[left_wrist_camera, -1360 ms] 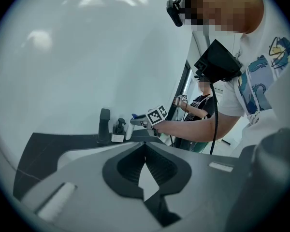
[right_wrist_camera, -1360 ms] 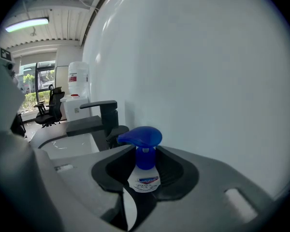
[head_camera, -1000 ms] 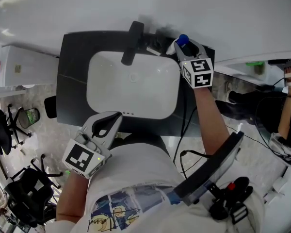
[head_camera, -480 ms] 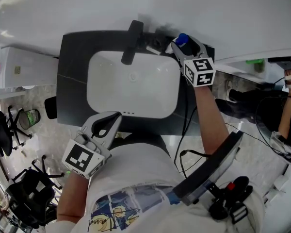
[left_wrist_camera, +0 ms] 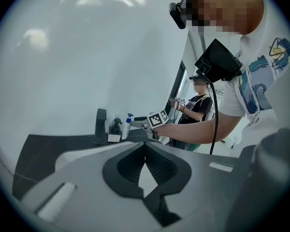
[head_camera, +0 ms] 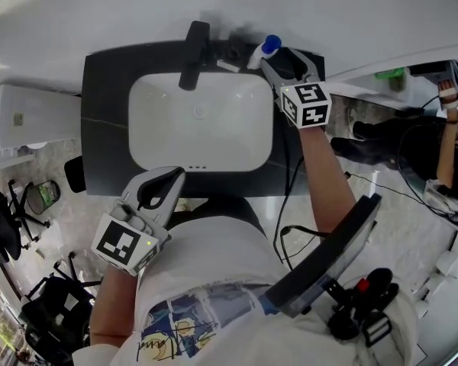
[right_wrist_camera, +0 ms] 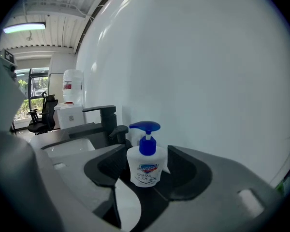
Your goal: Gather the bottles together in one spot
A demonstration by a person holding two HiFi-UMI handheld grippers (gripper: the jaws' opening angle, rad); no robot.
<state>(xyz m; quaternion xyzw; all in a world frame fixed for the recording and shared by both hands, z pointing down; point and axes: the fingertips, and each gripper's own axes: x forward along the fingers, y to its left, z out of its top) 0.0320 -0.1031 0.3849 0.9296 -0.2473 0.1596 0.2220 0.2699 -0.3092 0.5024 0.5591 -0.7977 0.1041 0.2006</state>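
A white bottle with a blue pump (head_camera: 261, 50) (right_wrist_camera: 145, 164) (left_wrist_camera: 127, 127) stands at the back right of the dark counter (head_camera: 107, 128). A dark pump bottle (head_camera: 233, 49) (right_wrist_camera: 119, 132) (left_wrist_camera: 115, 127) is just left of it, next to the black faucet (head_camera: 192, 48). My right gripper (head_camera: 275, 59) (right_wrist_camera: 146, 151) is open around the white bottle; its jaws have just been opening and a gap shows beside the bottle. My left gripper (head_camera: 175, 176) (left_wrist_camera: 145, 144) hovers shut and empty at the counter's front edge.
The white sink basin (head_camera: 198, 124) fills the counter's middle. The white wall rises right behind the bottles. A white cabinet (head_camera: 23, 113) stands to the left and office chairs (head_camera: 0, 219) below it. Another person (head_camera: 443, 151) with grippers is off to the right.
The right jaws have spread apart off the white bottle, and more of its white body shows. The whole view has shifted a little. My left gripper has stayed where it was.
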